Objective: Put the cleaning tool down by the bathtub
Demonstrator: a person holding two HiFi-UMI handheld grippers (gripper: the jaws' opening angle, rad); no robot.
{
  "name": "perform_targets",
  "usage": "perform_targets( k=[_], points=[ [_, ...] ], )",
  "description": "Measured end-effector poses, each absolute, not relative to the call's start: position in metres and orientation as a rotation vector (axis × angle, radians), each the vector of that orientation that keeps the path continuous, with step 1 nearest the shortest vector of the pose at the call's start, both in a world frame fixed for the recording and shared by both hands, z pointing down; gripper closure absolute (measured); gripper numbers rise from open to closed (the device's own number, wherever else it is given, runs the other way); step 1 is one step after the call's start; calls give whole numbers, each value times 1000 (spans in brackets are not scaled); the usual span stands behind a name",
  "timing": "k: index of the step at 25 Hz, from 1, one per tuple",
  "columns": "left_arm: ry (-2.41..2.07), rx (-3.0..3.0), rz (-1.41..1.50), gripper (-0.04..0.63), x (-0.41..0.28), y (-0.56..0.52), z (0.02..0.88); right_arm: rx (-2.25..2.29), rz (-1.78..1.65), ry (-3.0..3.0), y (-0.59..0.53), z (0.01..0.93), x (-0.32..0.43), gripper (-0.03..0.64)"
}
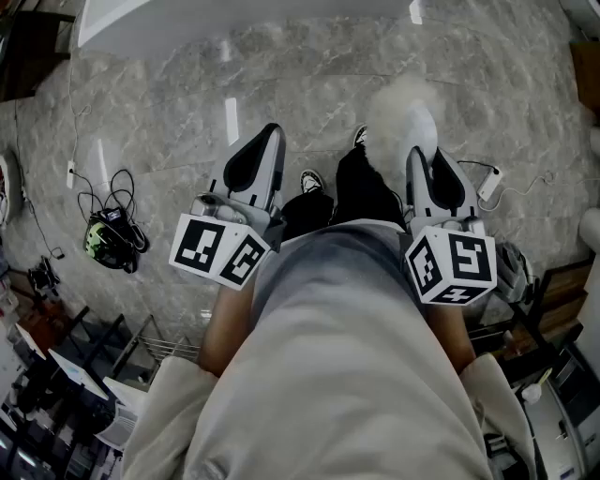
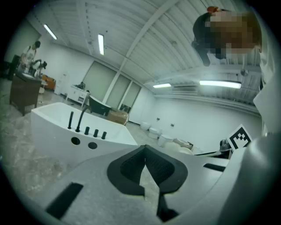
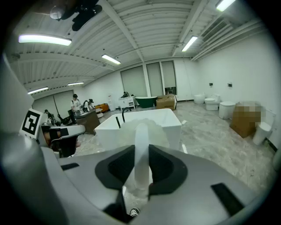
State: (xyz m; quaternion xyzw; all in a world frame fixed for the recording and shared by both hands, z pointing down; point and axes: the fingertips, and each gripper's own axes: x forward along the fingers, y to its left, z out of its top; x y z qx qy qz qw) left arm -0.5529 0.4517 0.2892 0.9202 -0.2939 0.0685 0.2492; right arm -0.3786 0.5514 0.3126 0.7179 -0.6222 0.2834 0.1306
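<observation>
The cleaning tool (image 1: 403, 112) is a fluffy white duster on a pale handle (image 3: 141, 154). My right gripper (image 1: 419, 157) is shut on that handle, and the fluffy head sticks out past the jaws over the marble floor. In the right gripper view the handle stands upright between the pads of the right gripper (image 3: 141, 149), with the white bathtub (image 3: 164, 121) straight ahead. My left gripper (image 1: 272, 136) hangs beside it, shut and holding nothing; its tips meet in the left gripper view (image 2: 145, 151). The bathtub (image 2: 57, 127) with black taps lies ahead on the left, and its rim (image 1: 187, 23) shows at the top.
Cables and a green-black device (image 1: 112, 236) lie on the floor to the left, a white power strip (image 1: 489, 184) to the right. My shoes (image 1: 311, 180) stand between the grippers. Toilets (image 3: 226, 107) and a cardboard box (image 3: 167, 102) stand further off. People work at a desk (image 3: 85, 116).
</observation>
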Motion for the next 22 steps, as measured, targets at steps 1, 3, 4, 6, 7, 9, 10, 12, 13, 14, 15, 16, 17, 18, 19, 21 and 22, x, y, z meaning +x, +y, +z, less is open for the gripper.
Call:
perform_targets(
  k=[1, 3, 4, 6, 7, 9, 10, 12, 13, 14, 15, 16, 17, 18, 19, 21, 22],
  points=[
    [-788, 2489, 183, 591, -549, 455, 293, 2088, 819, -1806, 556, 314, -378, 529],
    [-771, 2460, 187, 591, -540, 464, 299, 2097, 807, -1797, 568, 317, -374, 529],
    [-767, 2454, 199, 591, -534, 469, 301, 2106, 798, -1785, 574, 317, -370, 529],
    [-751, 2462, 237, 591, -519, 476, 304, 2139, 791, -1753, 586, 315, -356, 529],
    [-734, 2471, 258, 591, -510, 478, 305, 2166, 798, -1739, 591, 314, -348, 529],
    [-694, 2494, 300, 591, -491, 480, 307, 2236, 832, -1724, 596, 311, -330, 529],
    [-679, 2505, 317, 591, -481, 480, 308, 2274, 854, -1725, 597, 310, -321, 529],
    [-656, 2526, 341, 591, -458, 480, 308, 2331, 884, -1737, 596, 309, -298, 529],
    [-651, 2534, 348, 591, -446, 477, 308, 2346, 887, -1742, 593, 309, -286, 529],
    [-651, 2536, 351, 591, -433, 473, 308, 2350, 887, -1747, 588, 310, -273, 529],
    [-653, 2534, 352, 591, -420, 468, 307, 2347, 891, -1752, 582, 312, -260, 529],
    [-656, 2528, 355, 591, -407, 463, 307, 2340, 902, -1758, 576, 315, -247, 529],
    [-658, 2522, 361, 591, -394, 457, 307, 2331, 915, -1765, 569, 317, -233, 529],
    [-659, 2515, 369, 591, -380, 451, 308, 2320, 924, -1773, 562, 318, -221, 529],
    [-659, 2509, 378, 591, -368, 446, 307, 2307, 929, -1781, 555, 318, -209, 531],
    [-666, 2505, 394, 591, -345, 433, 306, 2281, 931, -1801, 540, 319, -187, 531],
    [-672, 2508, 403, 591, -335, 426, 304, 2270, 935, -1814, 532, 320, -178, 531]
  ],
)
